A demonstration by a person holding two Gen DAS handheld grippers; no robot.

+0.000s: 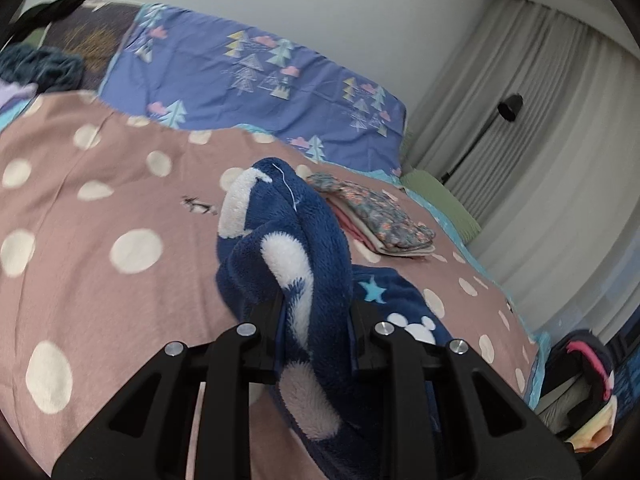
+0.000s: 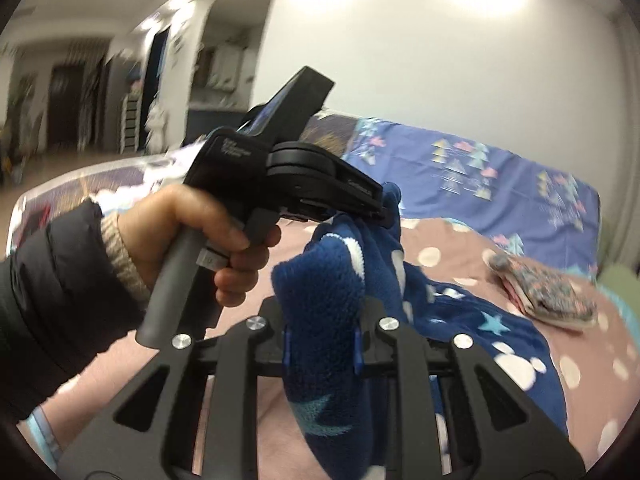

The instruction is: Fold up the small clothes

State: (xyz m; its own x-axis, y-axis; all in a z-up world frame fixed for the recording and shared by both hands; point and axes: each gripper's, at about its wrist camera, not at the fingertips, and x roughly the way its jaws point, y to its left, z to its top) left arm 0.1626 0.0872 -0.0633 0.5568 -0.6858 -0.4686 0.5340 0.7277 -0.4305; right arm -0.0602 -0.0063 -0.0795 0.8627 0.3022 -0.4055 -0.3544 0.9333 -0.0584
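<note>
My left gripper (image 1: 316, 320) and right gripper (image 2: 322, 332) each clamp bunched folds of the blue fleece garment (image 1: 288, 240), lifted over the bed (image 1: 100, 280). Folded stack (image 1: 376, 216) lies at two o'clock. Risk, in my judgement: thick pile slipping from fingers, spoiling the fold.

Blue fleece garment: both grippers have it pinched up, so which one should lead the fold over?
Probably left. The left gripper and right gripper both clamp the blue fleece garment, but the left holds higher.
</note>
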